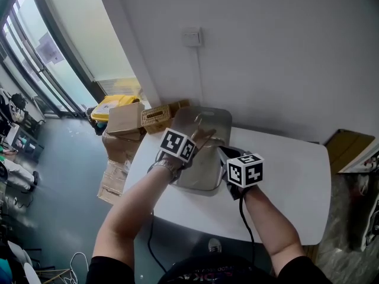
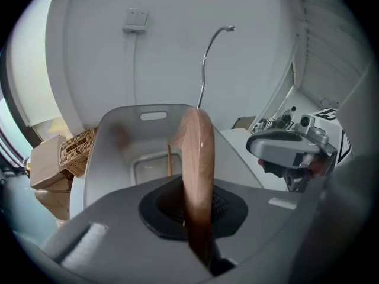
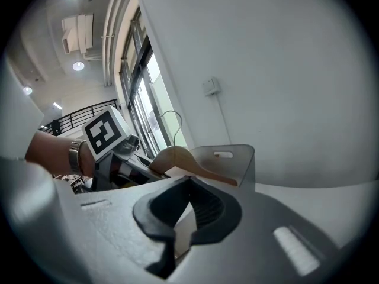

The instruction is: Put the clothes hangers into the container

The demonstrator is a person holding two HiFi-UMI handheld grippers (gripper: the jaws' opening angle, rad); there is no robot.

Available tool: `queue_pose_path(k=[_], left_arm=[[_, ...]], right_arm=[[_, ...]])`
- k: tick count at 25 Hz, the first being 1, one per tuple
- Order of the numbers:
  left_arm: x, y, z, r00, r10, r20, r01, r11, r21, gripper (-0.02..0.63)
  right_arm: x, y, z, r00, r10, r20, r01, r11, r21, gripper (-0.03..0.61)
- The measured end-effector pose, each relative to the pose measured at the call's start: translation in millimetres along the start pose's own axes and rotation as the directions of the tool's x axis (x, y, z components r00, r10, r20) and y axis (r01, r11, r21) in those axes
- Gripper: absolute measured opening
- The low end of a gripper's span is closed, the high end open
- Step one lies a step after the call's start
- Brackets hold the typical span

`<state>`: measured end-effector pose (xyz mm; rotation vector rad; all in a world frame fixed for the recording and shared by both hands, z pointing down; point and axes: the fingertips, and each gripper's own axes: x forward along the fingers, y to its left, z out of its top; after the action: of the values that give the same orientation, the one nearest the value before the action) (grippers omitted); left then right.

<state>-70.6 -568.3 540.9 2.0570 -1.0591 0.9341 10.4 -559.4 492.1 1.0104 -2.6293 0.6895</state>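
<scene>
Holding a brown wooden clothes hanger (image 2: 198, 152) edge-on, my left gripper (image 2: 198, 206) is clenched on its lower part at the centre of the left gripper view. The hanger's thin curved metal hook (image 2: 207, 58) rises toward the top of the frame.

Directly behind the hanger sits the grey plastic container (image 2: 118, 135), a deep tub with a slot handle in its far wall. It stands on a white table (image 1: 284, 182) against the wall, in the middle of the head view. The hanger hangs over the tub's opening and is not yet inside.

My right gripper (image 3: 189, 218) is released. Its black pads stand slightly apart with only a pale surface showing between them, and nothing is gripped. It hovers just right of the tub, near the left gripper.

Risks, as I judge them:
- The grip is on a narrow edge, so the hanger could swivel in the pads as I lower it.
- The tall hook could catch the far wall or the handle slot and leave the hanger propped on the rim.
- The hanger's shoulders may be too wide, so it bridges the tub instead of dropping in.
- My two grippers are close together and could knock each other.
- A hard push could slide the tub toward the table's left edge, above the cardboard boxes (image 1: 124, 120).
</scene>
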Motion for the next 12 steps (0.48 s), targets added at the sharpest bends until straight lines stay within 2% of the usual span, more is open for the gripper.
queue_pose_path(k=[12], left_arm=[[41.5,11.3,-5.9,0.987,0.057,-0.152,-0.034,0.988,0.149,0.003]], right_arm=[[9.5,-12.4,-0.3,1.0,-0.009,-0.01,0.009,1.0,0.023,0.0]])
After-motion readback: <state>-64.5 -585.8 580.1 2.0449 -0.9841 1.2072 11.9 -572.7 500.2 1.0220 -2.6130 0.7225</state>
